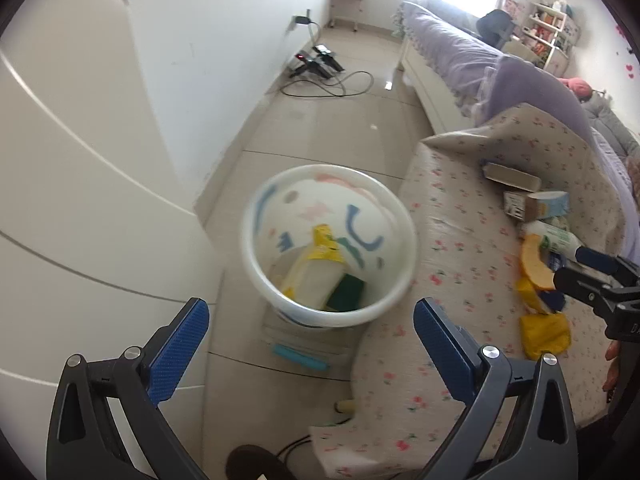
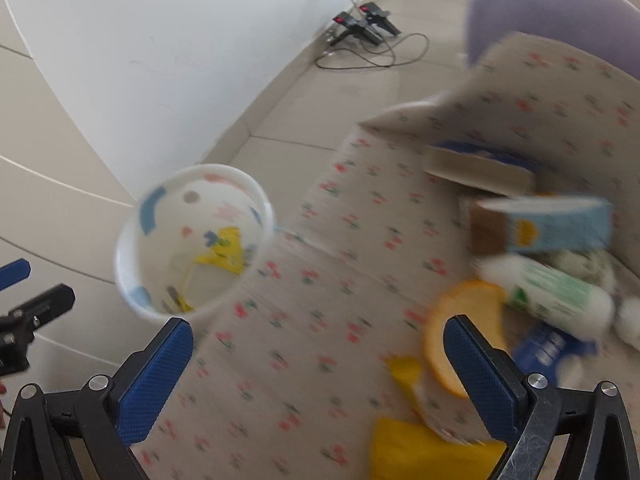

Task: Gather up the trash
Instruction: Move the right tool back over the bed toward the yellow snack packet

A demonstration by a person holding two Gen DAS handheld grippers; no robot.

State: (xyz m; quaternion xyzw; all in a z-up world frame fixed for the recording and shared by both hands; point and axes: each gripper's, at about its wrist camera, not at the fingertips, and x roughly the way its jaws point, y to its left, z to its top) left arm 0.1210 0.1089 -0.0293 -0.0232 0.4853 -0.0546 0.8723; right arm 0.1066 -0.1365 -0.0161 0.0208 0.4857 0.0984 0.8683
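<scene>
In the left wrist view, the left gripper (image 1: 311, 322) sits at the bottom of the frame. Its two blue fingers are spread as wide as they go, and nothing is between them. Just above the gap, in the middle of the frame, stands a white trash bin (image 1: 256, 268) with a cartoon picture on its inside. It stands on the tile floor (image 1: 320, 128). Inside it lie a yellow wrapper (image 1: 322, 246) and a dark green piece (image 1: 346, 286). To the right of the bin is a cloth with small cherries (image 1: 460, 248). More trash lies on the cloth at the right side: a flat box (image 1: 510, 176), a light blue carton (image 1: 538, 204), a white bottle with a green label (image 1: 554, 236), an orange peel (image 1: 534, 262) and yellow wrappers (image 1: 546, 330). The right gripper (image 1: 600, 276) pokes in at the right edge, close to the peel.

In the right wrist view, which is blurry, the bin shows at the middle left. The right gripper's fingers are wide open too, holding nothing, over the cloth. The orange peel and yellow wrappers lie by its right finger, at the lower right.
</scene>
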